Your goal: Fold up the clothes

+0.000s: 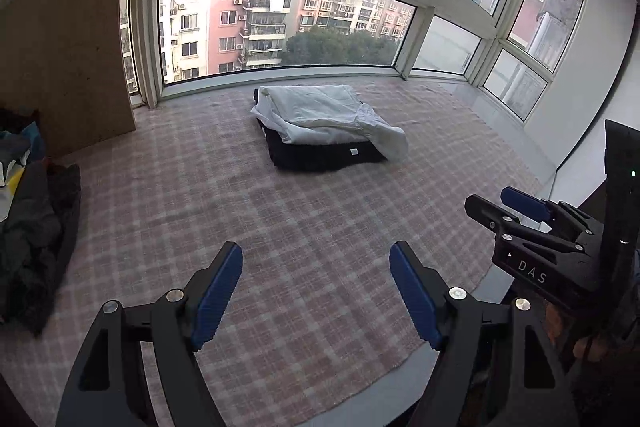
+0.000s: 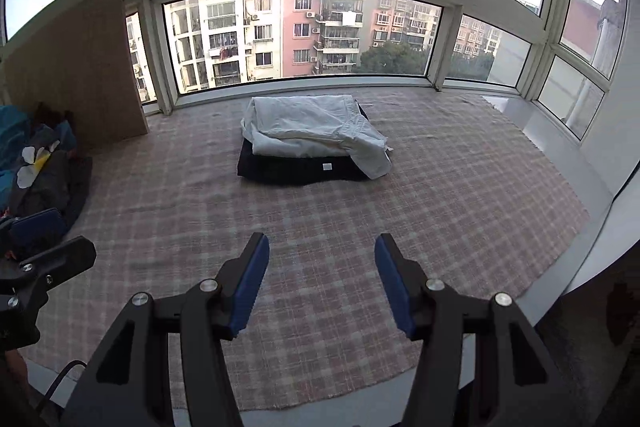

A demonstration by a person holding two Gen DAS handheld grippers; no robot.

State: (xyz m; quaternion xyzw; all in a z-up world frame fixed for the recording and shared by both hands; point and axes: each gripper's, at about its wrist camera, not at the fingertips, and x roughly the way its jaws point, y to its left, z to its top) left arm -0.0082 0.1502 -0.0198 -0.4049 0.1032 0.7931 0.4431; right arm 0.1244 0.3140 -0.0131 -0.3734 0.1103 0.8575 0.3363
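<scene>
The blue-padded fingers [image 1: 218,291] of the left gripper [image 1: 316,293] are spread wide with nothing between them, and they are held above the pink checked cloth [image 1: 280,227] that covers the platform. The right gripper [image 2: 320,283] is likewise released and empty, its fingers [image 2: 250,283] parted over the same cloth; it is seen from the left wrist view at the right edge, just beside the left gripper. Well ahead of both grippers, near the window [image 2: 300,35], a white garment [image 2: 312,131] is laid folded on top of a folded black garment [image 2: 296,169], one white corner drooping over the black edge onto the cloth. A small white tag [image 2: 327,167] is seen on the black garment's front edge. At the far left, a heap of dark clothes [image 1: 32,239] is piled, with blue and yellow fabric behind it. A brown board [image 1: 68,59] is stood behind the heap, against the window frame.
</scene>
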